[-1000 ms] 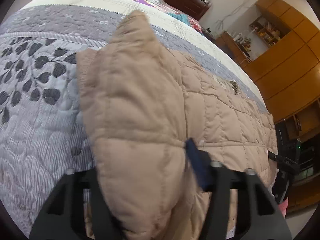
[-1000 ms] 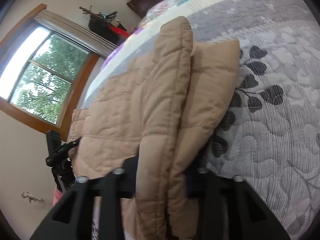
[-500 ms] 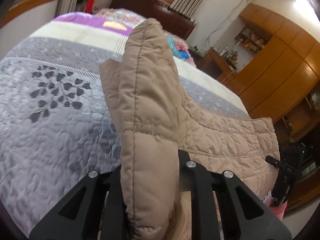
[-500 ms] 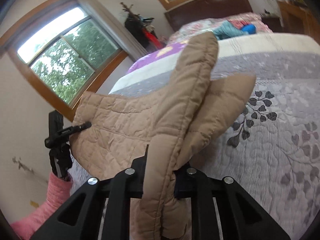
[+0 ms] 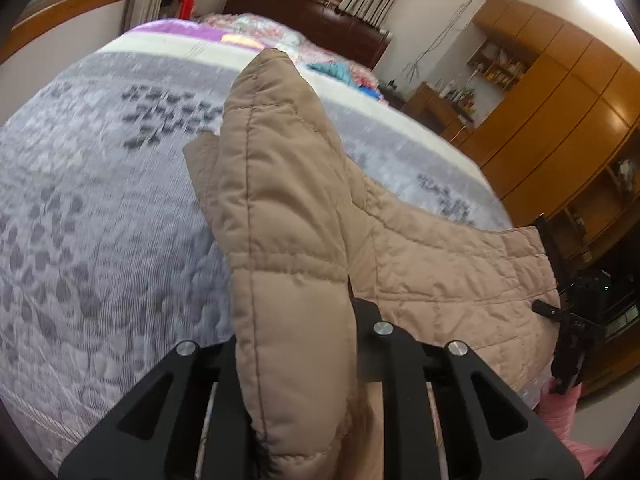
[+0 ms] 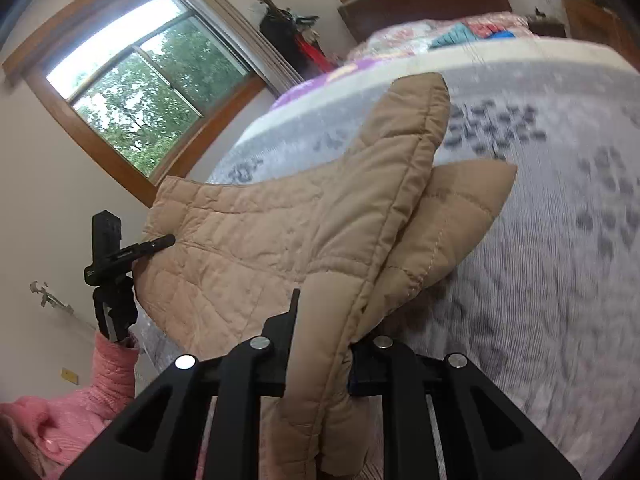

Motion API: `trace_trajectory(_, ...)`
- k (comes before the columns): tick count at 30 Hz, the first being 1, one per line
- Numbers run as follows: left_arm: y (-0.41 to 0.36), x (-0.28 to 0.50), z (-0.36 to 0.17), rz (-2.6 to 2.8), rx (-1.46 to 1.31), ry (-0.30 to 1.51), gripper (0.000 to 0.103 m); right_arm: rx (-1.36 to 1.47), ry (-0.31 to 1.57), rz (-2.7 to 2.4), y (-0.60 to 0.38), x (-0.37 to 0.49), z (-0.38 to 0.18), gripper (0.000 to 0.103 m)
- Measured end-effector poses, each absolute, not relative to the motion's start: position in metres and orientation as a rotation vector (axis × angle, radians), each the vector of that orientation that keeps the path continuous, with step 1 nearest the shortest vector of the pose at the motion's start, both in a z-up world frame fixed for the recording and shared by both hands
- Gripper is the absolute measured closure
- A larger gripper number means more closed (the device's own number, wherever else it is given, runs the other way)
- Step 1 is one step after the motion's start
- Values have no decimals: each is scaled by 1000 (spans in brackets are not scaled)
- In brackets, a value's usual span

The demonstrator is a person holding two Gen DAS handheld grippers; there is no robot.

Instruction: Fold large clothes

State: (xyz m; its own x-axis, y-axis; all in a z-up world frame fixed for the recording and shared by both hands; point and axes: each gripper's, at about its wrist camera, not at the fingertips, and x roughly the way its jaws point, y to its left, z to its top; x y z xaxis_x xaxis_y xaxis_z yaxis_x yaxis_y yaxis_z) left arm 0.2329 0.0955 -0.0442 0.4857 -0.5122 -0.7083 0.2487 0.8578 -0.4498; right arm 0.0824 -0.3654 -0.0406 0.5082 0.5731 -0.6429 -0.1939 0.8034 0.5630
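A tan quilted jacket [image 5: 420,264] hangs stretched between my two grippers, lifted above the bed. My left gripper [image 5: 296,344] is shut on one thick padded edge of it, which stands up in front of the camera. My right gripper [image 6: 320,344] is shut on the other padded edge [image 6: 384,208]. In each view the other gripper shows at the jacket's far corner, right one [image 5: 568,320], left one [image 6: 112,256]. The fingertips are hidden by the fabric.
The bed has a grey leaf-print quilt [image 5: 88,208] with pillows and clothes by the dark headboard [image 5: 308,8]. Wooden wardrobes [image 5: 560,92] stand to the right, a window [image 6: 140,84] to the left. A pink sleeve [image 6: 108,376] shows low.
Both grippers have risen and tilted up with the jacket, lifting it off the quilt. More of the room now shows. The grips have not changed.
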Motion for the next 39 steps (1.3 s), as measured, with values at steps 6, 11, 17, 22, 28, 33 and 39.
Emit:
trace_trajectory(6,105,240,-89,-436,-303,1024,80,536,986,442,-375,82,-80,84)
trace_trajectory(11,103,244,-115,-414,-255,1056,67,593,1024,430,-383,86,-106,81)
trace_trajectory(17,108,247,-129,-433,-296,1067,63,688,1035,445,-390,91,-126,76)
trace_trajectory(22,105,243,-127,-403,-277,1052,59,665,1038,415,-391,92,-123,65)
trace_trajectory(28,128,219,-99,-306,-337,1011,51,518,1010,277,-389,62,-82,59)
trace_trajectory(33,141,182,-57,-174,-230,873,51,355,949,170,-384,34,-38,59)
trace_trajectory(39,94,156,-33,-255,-115,840,51,223,931,222,-343,30,-9,59)
